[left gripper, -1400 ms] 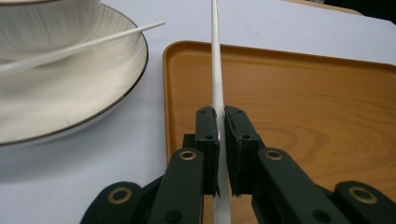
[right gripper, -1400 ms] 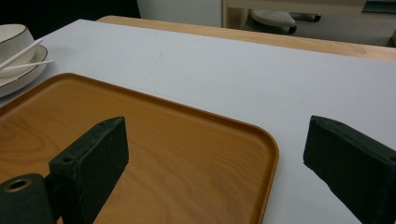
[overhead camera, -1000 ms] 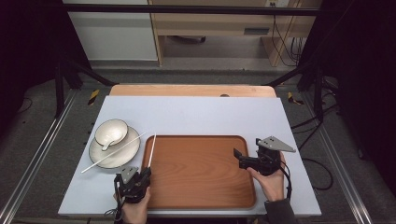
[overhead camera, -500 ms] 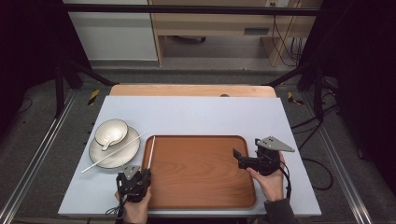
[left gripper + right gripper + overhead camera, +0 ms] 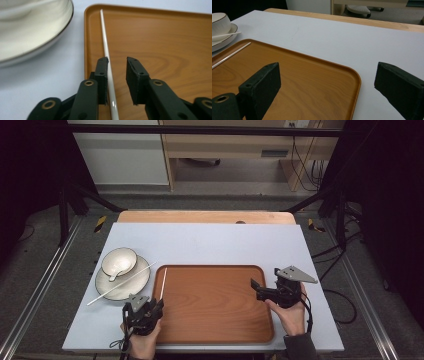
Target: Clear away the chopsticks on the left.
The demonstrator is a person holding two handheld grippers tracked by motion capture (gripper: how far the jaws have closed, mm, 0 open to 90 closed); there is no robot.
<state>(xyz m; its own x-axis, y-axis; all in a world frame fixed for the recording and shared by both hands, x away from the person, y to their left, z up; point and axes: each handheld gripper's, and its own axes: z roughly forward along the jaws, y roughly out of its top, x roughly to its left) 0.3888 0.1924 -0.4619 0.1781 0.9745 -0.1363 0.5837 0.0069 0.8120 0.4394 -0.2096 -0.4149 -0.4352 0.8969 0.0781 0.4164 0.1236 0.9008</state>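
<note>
The tray [image 5: 215, 305] lies on the table [image 5: 210, 242] between the two grippers. The left gripper [image 5: 145, 310] is at the tray's near left corner, and the right gripper [image 5: 260, 290] is over its right edge. One chopstick [image 5: 106, 47] lies in the tray along its left rim; it runs forward from the left gripper, just beside that gripper's left jaw. The plate [image 5: 122, 280] stands on the table ahead of the left gripper and to its left, outside the tray. The bowl [image 5: 119, 261] sits on the plate, and a spoon [image 5: 116, 272] lies in it. A second chopstick [image 5: 120, 284] rests across the plate, pointing toward the tray.
</note>
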